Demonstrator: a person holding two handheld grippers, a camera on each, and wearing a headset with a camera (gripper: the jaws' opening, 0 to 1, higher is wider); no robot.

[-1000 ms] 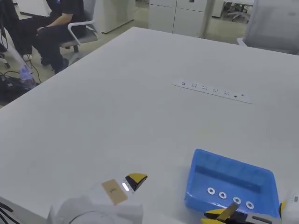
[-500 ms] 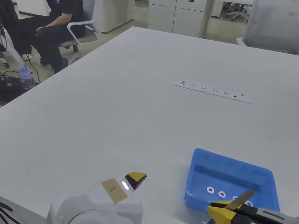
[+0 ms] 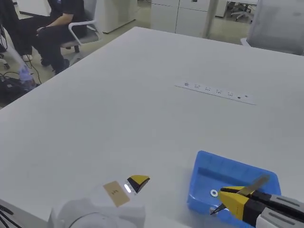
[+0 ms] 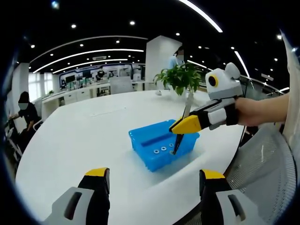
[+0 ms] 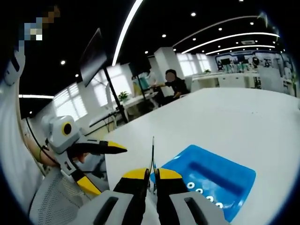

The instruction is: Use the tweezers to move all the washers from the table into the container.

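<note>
At the near edge of the white worktop (image 3: 118,109), the left hand-held gripper (image 4: 154,172) waits with its jaws wide apart and nothing between them, kept clear of the work. To its right, the right hand-held gripper (image 5: 153,174) has its jaws pressed together on a pair of tweezers (image 5: 153,152). Their tips angle down into the blue container (image 3: 235,172), which sits close to the near edge. Small silver washers (image 3: 214,193) lie in a row on its floor. The tips hang just above them, probably to release one, though it is too small to tell. Farther back lies a white power strip (image 3: 216,91). Beyond the far left corner a person (image 3: 61,23) sits.
</note>
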